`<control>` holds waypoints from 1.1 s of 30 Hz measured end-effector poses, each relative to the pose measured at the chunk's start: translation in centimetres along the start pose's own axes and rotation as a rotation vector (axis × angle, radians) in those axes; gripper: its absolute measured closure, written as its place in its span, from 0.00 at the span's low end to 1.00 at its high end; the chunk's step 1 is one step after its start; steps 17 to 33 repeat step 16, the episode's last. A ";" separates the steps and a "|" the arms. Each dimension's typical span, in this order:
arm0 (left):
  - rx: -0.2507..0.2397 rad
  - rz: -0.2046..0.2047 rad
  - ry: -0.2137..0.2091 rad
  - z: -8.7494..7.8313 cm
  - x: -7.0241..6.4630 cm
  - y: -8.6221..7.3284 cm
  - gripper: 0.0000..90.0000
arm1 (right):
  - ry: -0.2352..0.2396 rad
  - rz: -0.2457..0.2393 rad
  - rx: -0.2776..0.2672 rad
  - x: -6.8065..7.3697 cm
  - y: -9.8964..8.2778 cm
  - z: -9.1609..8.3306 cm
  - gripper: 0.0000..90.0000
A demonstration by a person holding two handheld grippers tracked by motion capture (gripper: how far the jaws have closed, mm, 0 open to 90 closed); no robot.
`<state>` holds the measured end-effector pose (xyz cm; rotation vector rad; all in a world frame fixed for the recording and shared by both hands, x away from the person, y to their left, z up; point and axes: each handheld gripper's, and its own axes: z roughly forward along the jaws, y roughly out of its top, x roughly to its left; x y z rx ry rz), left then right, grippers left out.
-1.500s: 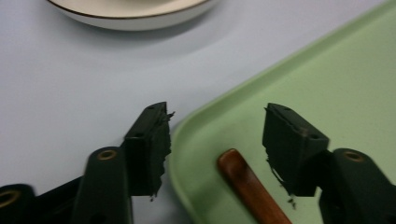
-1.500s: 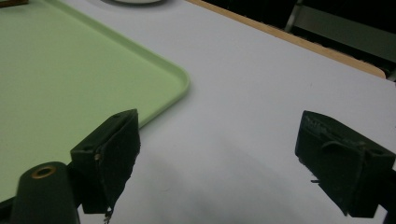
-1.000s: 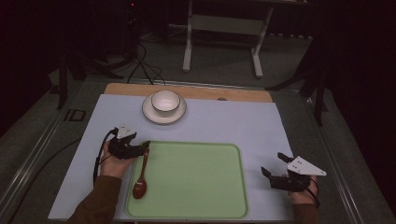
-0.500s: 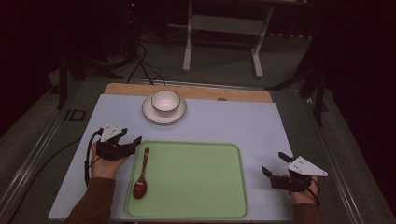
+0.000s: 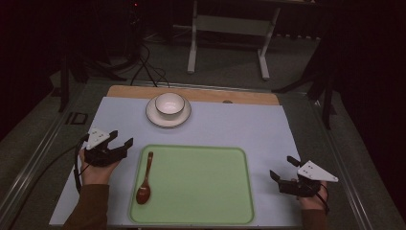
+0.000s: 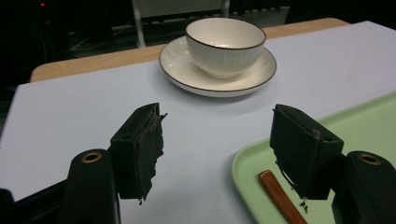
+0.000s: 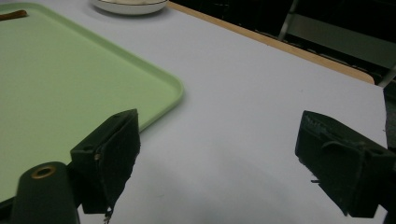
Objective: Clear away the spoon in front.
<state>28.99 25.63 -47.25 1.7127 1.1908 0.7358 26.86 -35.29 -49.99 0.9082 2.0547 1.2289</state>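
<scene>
High view: left gripper (image 5: 119, 143) sits at 9 o'clock on the mat (image 5: 239, 124), just off the tray's (image 5: 201, 211) left edge, jaws spread wide, nothing between them. Right gripper (image 5: 283, 168) at 4 o'clock, just beside the tray's right edge, jaws also wide apart and empty. Both point toward 12–1 o'clock.

Spoon (image 5: 145, 178) lies flat in the tray along its left side, bowl end toward 6 o'clock, handle toward 12. No gripper touches it.

Bowl (image 5: 169, 104) stands upright on a saucer (image 5: 153, 116) at 12 o'clock on the mat, well apart from the tray's far edge and from both grippers.

Left gripper view: jaws wide open over bare mat (image 6: 70, 107). Tray (image 6: 369, 116) corner comes in at lower right; spoon (image 6: 280, 196) handle tip shows just inside it, beside and partly behind the right-hand jaw, not between the pads. Bowl (image 6: 225, 44) and saucer (image 6: 182, 70) dead ahead, 12 o'clock.

Right gripper view: jaws wide open, mat (image 7: 243, 93) between them. Tray (image 7: 70, 84) corner at 10 o'clock past the left-hand jaw. Saucer (image 7: 128, 7) rim cut off at top edge; spoon (image 7: 13, 15) tip just visible at top left. Wooden table edge (image 7: 280, 44) runs beyond the mat.
</scene>
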 end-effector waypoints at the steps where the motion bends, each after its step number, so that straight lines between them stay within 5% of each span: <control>1: 0.000 0.000 0.000 0.0 0.0 0.0 0.38 | 0.000 0.000 0.000 0.0 0.0 0.0 0.15; 15: -0.045 -0.037 0.098 -2.1 2.6 -0.6 0.37 | -0.054 0.020 -0.039 -0.5 0.0 -0.5 0.15; 33: -0.045 -0.037 0.098 -2.1 2.6 -0.6 0.37 | -0.054 0.020 -0.039 -0.5 0.0 -0.5 0.15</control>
